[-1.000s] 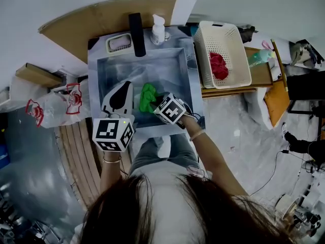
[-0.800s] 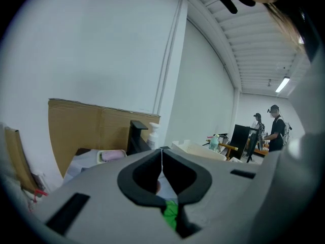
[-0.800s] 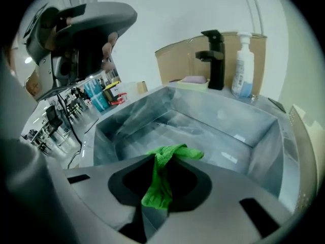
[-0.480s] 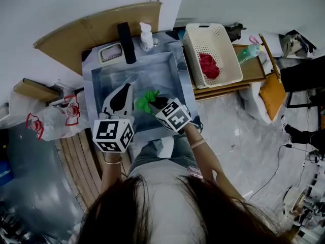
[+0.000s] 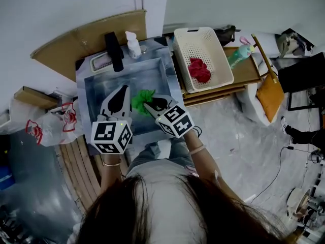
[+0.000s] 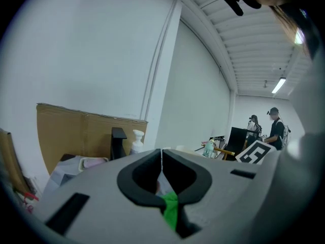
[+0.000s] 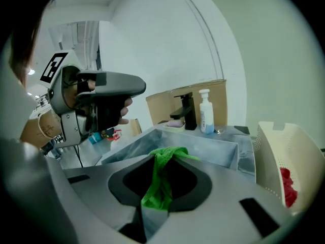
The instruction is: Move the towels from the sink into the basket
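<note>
A green towel hangs bunched over the steel sink, with my right gripper shut on it. In the right gripper view the green towel drapes down between the jaws. My left gripper hovers over the sink's left half, just left of the towel; its jaws meet with nothing between them. The white basket stands to the right of the sink with a red towel inside. The basket and the red towel also show at the right edge of the right gripper view.
A black faucet, a soap bottle and a soap dish line the sink's far rim, with cardboard behind. The basket rests on a wooden shelf. A plastic bag lies on the floor at left.
The right gripper has gathered the green towel into a tighter bunch and raised it off the sink bottom. The left gripper has stayed where it was.
</note>
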Motion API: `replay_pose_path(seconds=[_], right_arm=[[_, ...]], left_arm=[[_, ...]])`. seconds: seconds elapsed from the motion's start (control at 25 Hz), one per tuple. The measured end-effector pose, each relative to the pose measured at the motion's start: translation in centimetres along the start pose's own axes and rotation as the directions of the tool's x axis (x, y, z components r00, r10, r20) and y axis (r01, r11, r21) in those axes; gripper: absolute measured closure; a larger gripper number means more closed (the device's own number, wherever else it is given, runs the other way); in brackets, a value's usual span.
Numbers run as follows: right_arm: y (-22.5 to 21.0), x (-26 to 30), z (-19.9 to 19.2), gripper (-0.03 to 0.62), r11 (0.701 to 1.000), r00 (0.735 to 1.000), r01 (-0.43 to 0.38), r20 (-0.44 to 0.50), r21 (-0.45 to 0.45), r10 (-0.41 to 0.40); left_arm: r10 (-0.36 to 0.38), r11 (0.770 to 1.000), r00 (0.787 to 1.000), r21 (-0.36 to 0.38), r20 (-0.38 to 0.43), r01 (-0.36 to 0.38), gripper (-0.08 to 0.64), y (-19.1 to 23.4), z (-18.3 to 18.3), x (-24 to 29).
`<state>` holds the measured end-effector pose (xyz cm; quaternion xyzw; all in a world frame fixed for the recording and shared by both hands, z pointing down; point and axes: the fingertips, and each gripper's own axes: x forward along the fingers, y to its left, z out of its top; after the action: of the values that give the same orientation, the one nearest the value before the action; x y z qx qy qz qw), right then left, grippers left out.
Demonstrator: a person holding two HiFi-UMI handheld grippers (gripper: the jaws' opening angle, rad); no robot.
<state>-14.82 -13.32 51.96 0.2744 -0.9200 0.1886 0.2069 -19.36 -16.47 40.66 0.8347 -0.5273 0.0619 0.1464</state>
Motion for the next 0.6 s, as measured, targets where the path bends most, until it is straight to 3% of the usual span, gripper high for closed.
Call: replay_pose_path(seconds=[0.6], right_arm=[[-3.9, -7.7, 2.6, 0.503, 0.999, 0.993, -0.043, 0.111, -0.032, 0.046]], left_arm=[[0.024, 0.999, 0.999, 0.022, 0.02, -0.025, 0.551, -7.2, 2.4, 3.8]])
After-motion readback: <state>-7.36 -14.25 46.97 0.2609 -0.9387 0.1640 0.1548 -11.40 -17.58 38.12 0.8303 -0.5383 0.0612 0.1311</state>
